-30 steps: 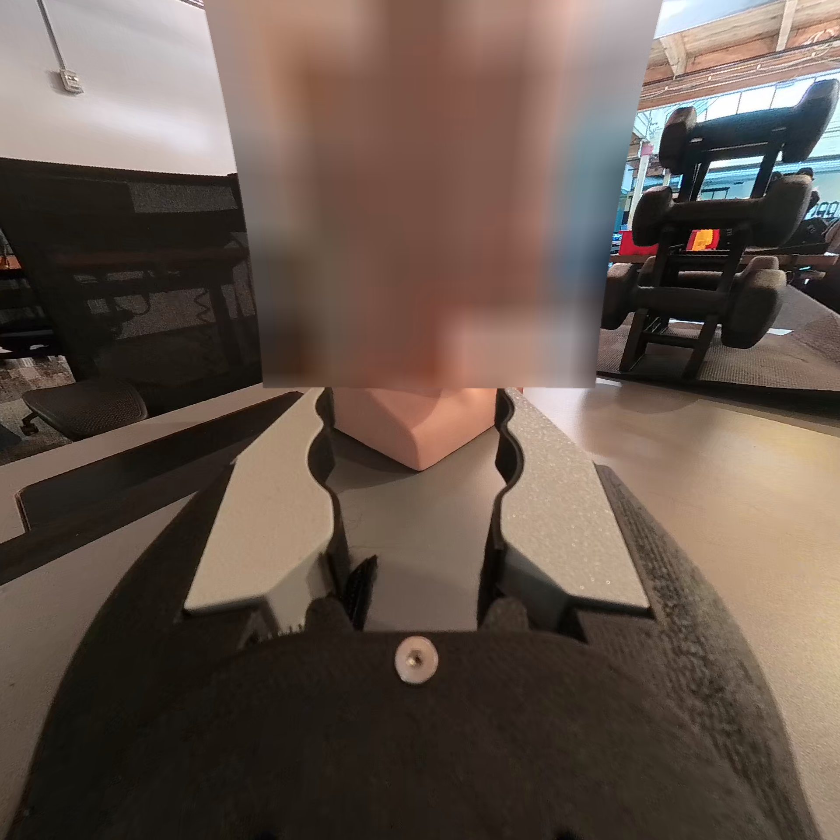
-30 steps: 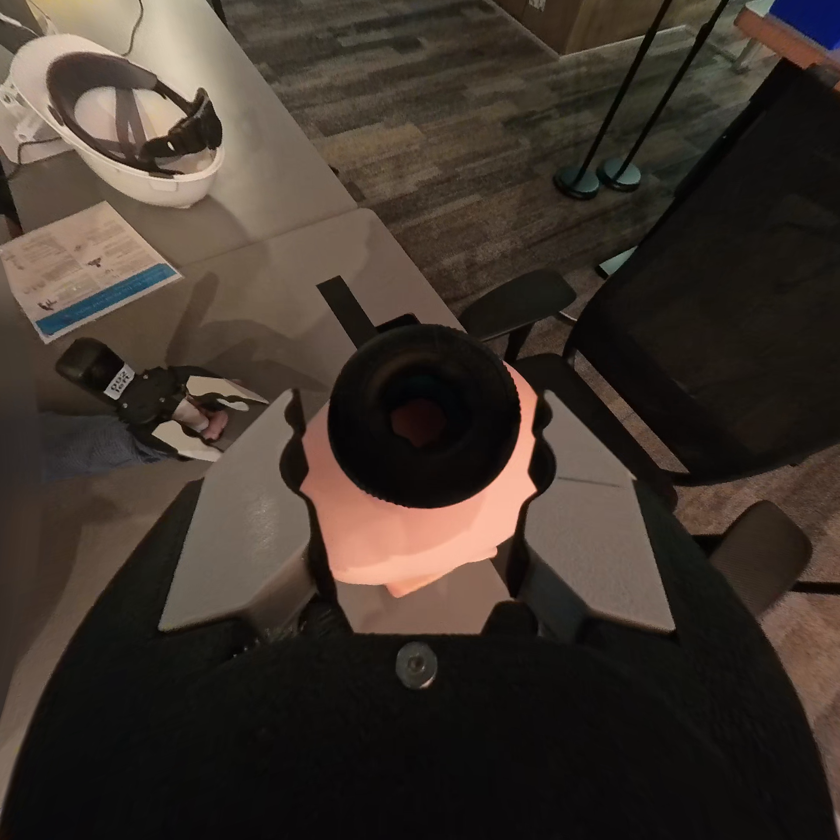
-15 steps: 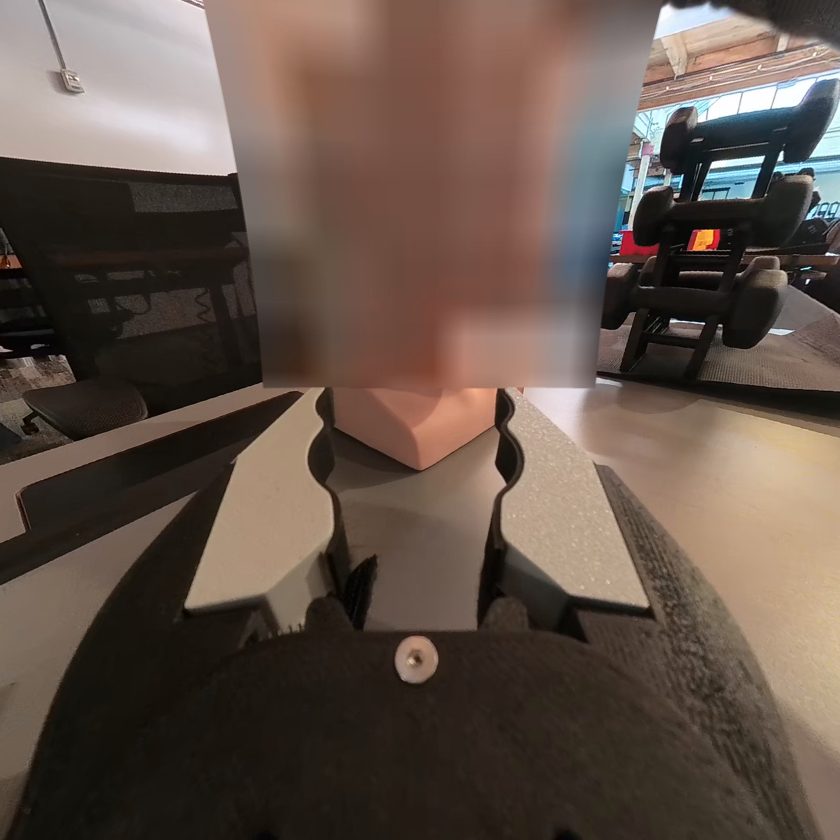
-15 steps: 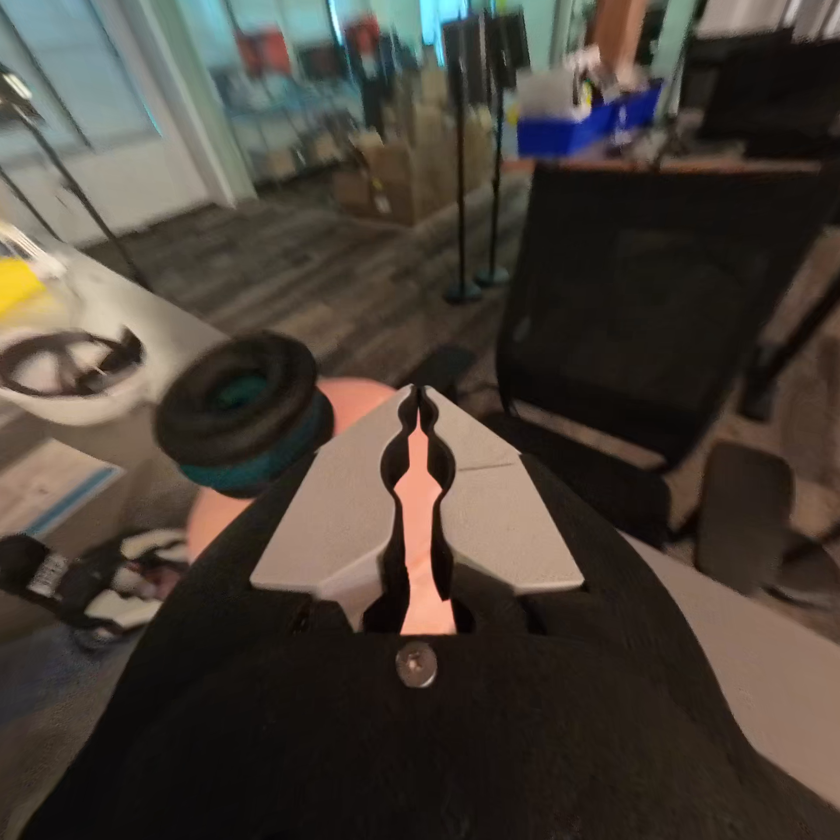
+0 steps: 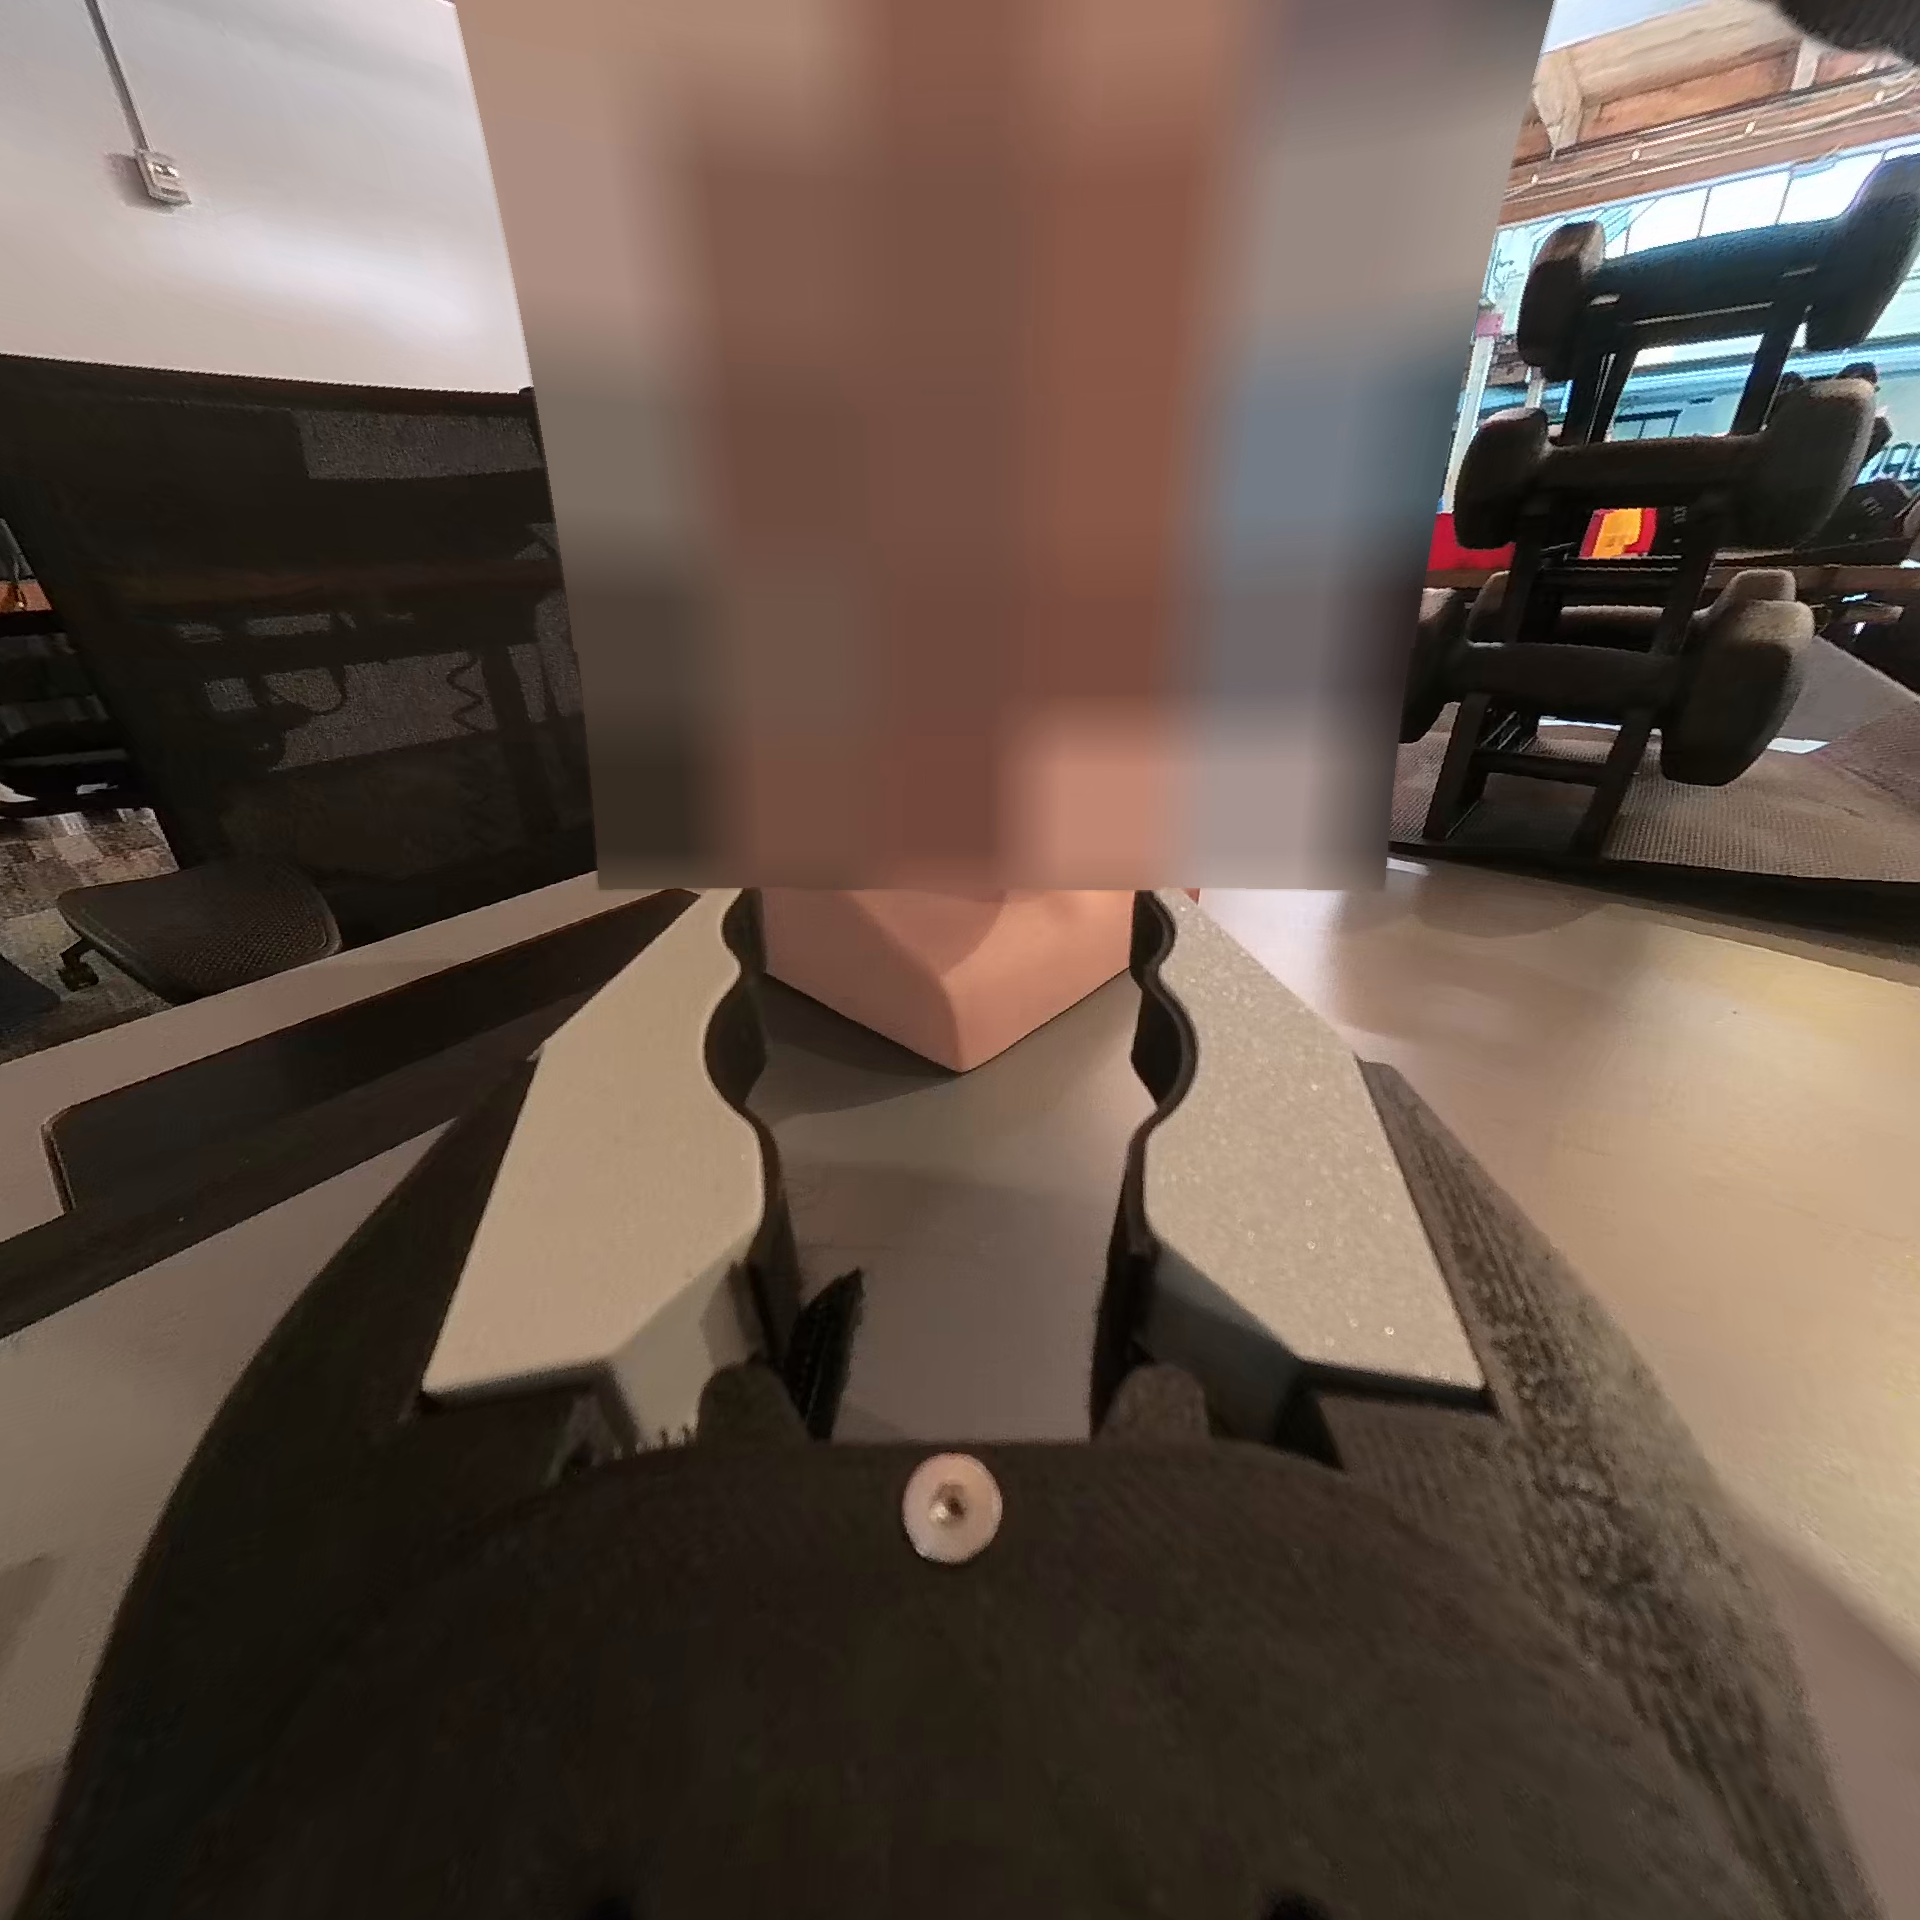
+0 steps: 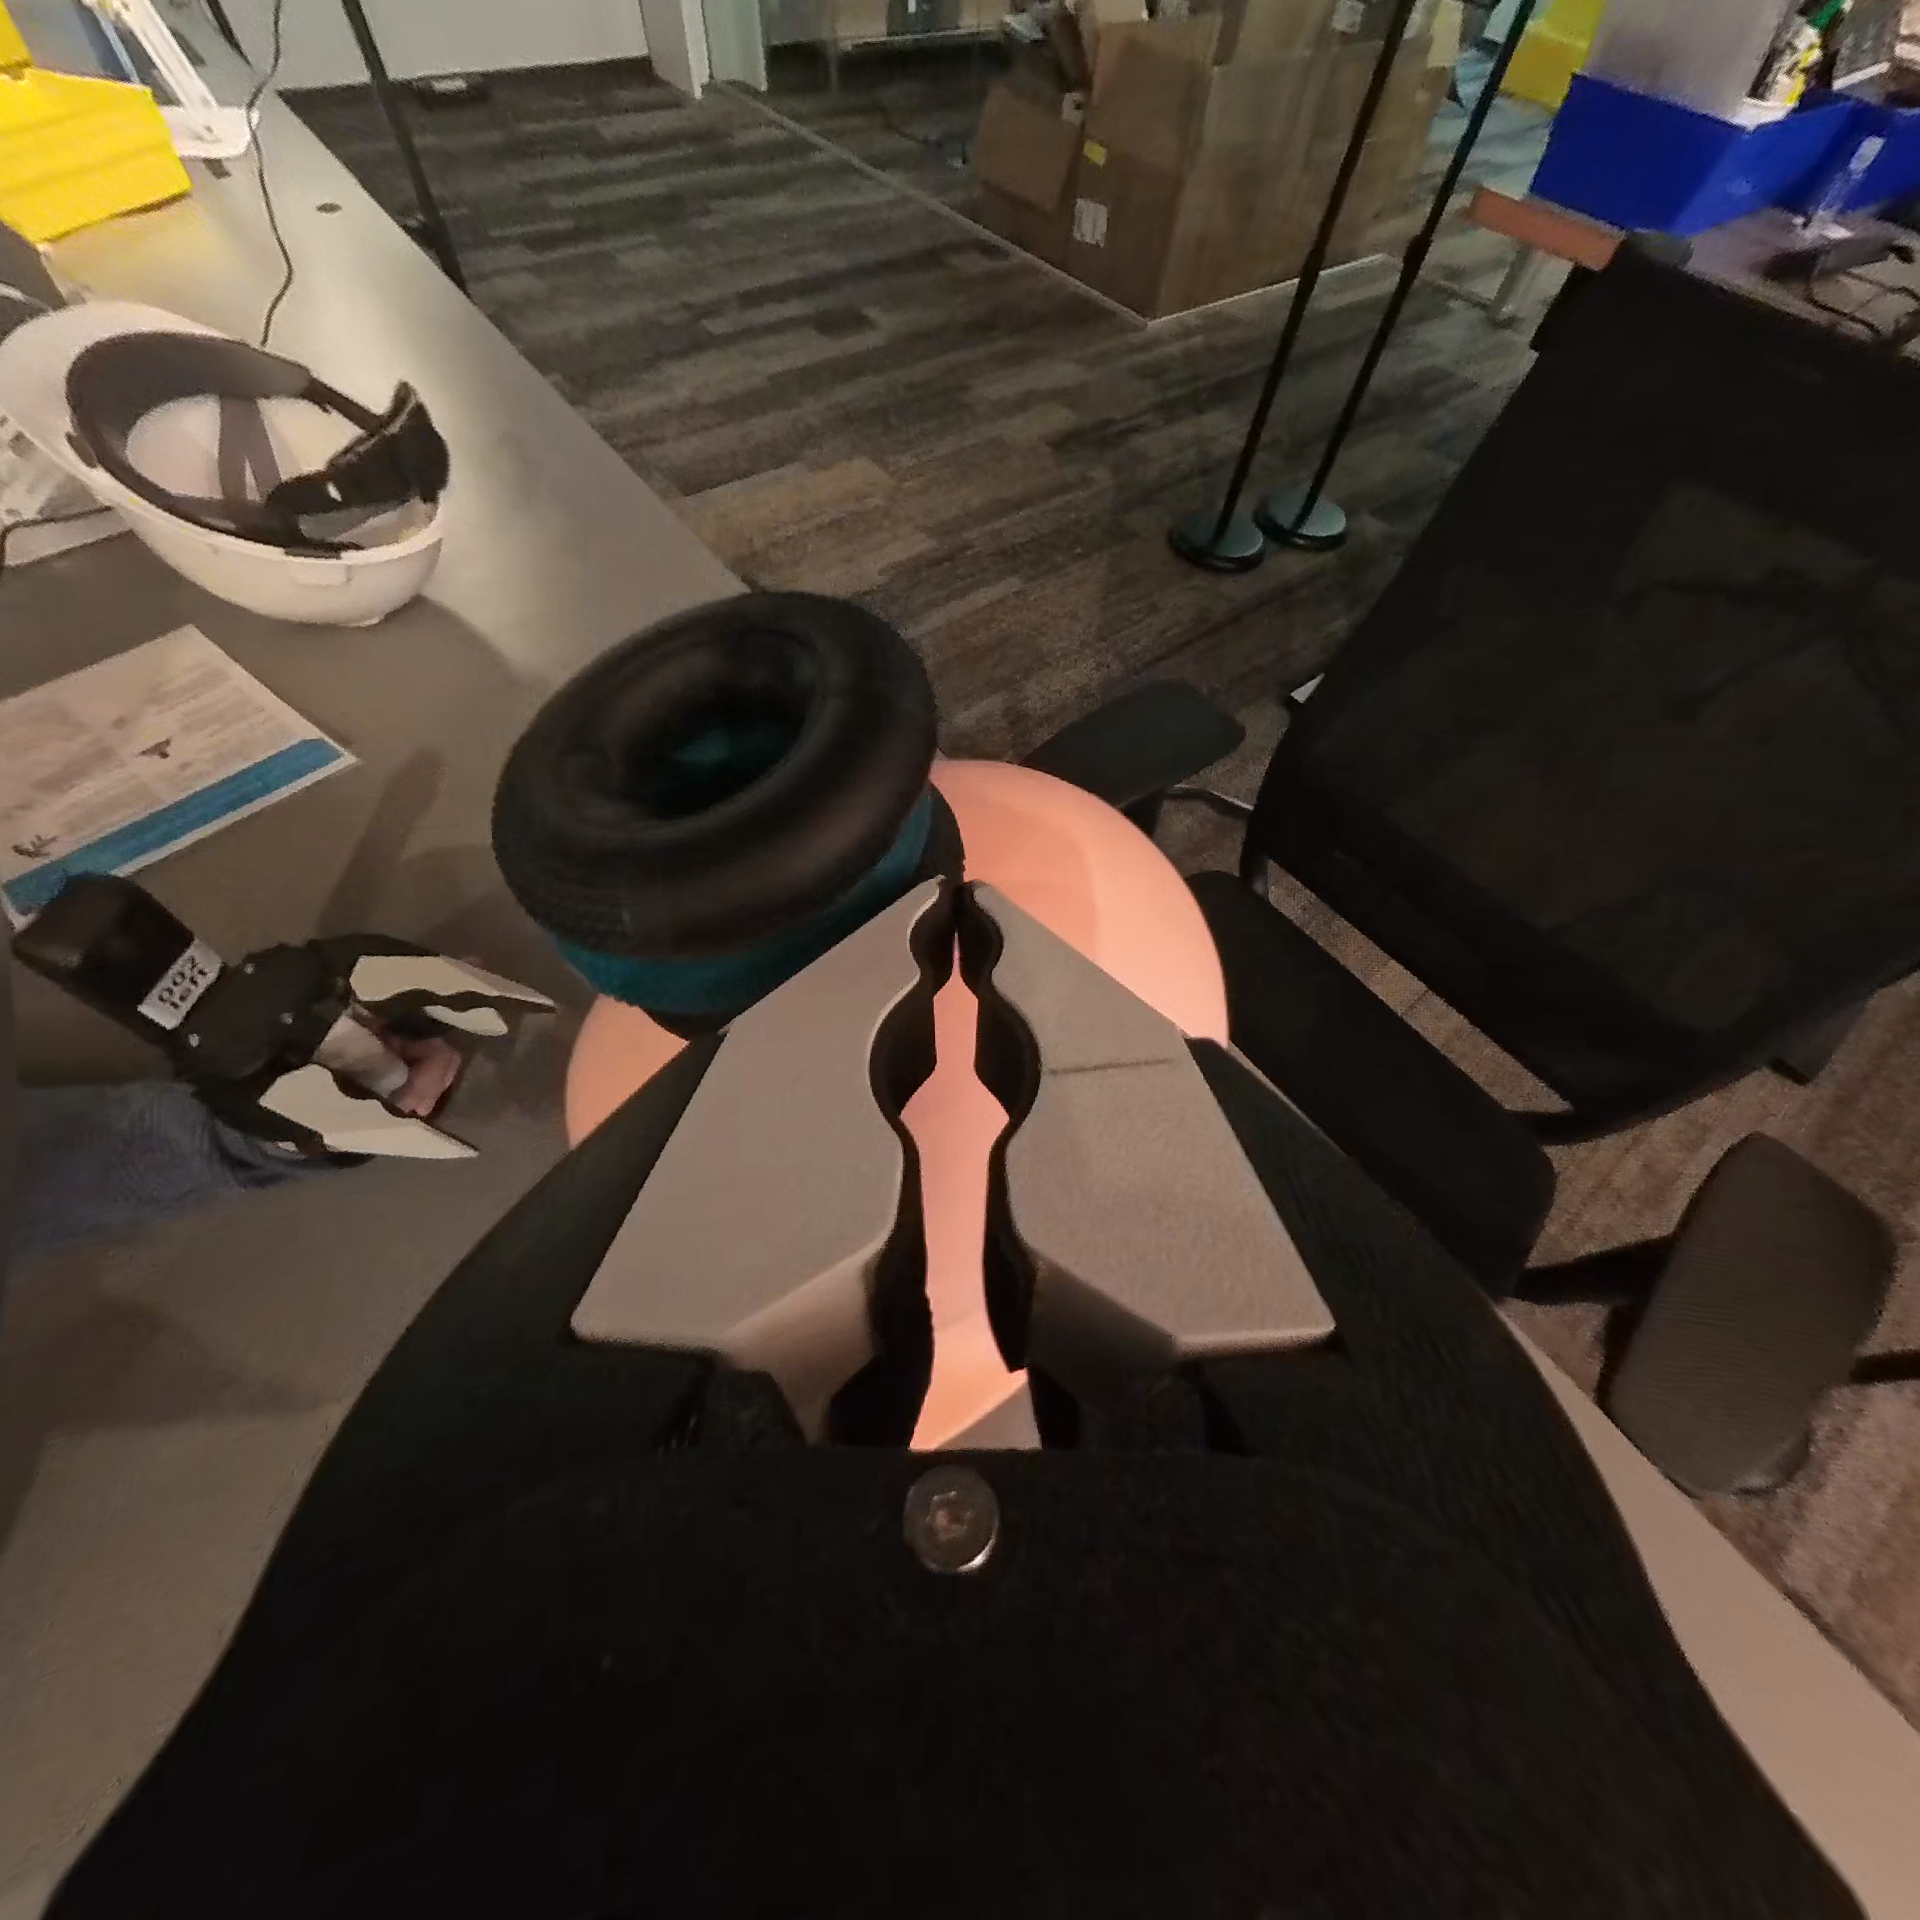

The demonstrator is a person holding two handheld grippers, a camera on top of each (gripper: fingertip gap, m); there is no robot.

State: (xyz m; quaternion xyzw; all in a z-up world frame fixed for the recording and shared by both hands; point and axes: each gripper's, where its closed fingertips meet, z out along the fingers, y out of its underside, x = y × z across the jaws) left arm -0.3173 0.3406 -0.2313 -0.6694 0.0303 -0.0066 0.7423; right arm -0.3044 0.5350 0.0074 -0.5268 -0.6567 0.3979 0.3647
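My right gripper (image 6: 954, 902) hangs above the worktop (image 6: 582, 499), fingers pressed together at the tips, pinching nothing. Just past them a pink mannequin head (image 6: 1081, 883) wears a black and teal earmuff (image 6: 717, 790). My left gripper (image 5: 940, 940) rests low on the worktop (image 5: 1558, 1091), fingers spread on either side of the pink base (image 5: 951, 977). Farther off lie a white helmet (image 6: 239, 488) and a dumbbell rack (image 5: 1621, 582).
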